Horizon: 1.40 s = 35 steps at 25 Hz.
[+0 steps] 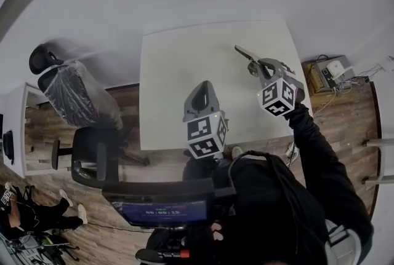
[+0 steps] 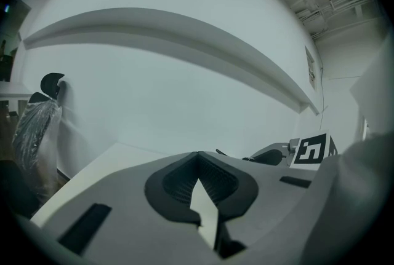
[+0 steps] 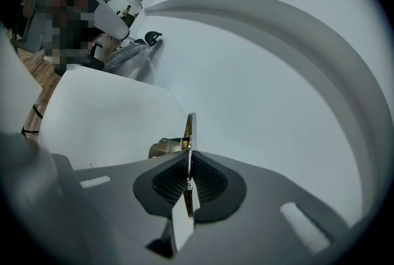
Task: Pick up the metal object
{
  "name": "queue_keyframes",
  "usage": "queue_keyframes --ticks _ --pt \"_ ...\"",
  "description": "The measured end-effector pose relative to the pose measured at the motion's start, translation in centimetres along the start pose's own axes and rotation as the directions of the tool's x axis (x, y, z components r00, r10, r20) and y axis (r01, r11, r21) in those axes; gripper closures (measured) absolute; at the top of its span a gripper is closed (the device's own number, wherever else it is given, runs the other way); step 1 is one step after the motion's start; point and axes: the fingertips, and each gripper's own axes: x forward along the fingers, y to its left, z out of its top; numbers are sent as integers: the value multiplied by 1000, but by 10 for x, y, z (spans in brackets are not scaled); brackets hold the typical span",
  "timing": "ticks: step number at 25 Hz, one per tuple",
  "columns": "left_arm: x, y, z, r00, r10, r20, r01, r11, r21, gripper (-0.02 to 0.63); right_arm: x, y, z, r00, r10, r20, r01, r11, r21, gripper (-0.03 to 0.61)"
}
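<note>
The right gripper sits right of centre in the head view, over the right part of the white table. It is clamped on the metal object, which sticks out past the jaw tips toward the upper left. In the right gripper view the right gripper has its ribbed black pads pressed against the metal object. The object is a thin brass-coloured plate seen edge-on, with a rounded brass part just to its left. The plate's tip stands against the pale wall, and the table lies at lower left.

The left gripper is at centre frame over the table's near edge, well apart from the object. In the left gripper view the left gripper has its jaw tips together with nothing between them.

Each gripper carries a marker cube, one on the left and one on the right. Both show black-and-white square codes and no readable words. The right one also appears at the right of the left gripper view.

A small screen at the bottom of the head view shows digits too small to read. A plastic-wrapped chair stands at the left, with a black office chair below it.
</note>
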Motion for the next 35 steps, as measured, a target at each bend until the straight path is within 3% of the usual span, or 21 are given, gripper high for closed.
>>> queue_keyframes --ticks 9,21,35 --pt "-2 -7 24 999 -11 54 9 999 32 614 -28 -30 32 991 -88 103 83 995 51 575" --pt "0 -15 52 994 -31 103 28 999 36 614 -73 -69 78 946 -207 251 165 970 178 575" --pt "1 -8 79 987 -15 159 7 999 45 614 -119 -99 101 871 -350 344 168 872 460 575"
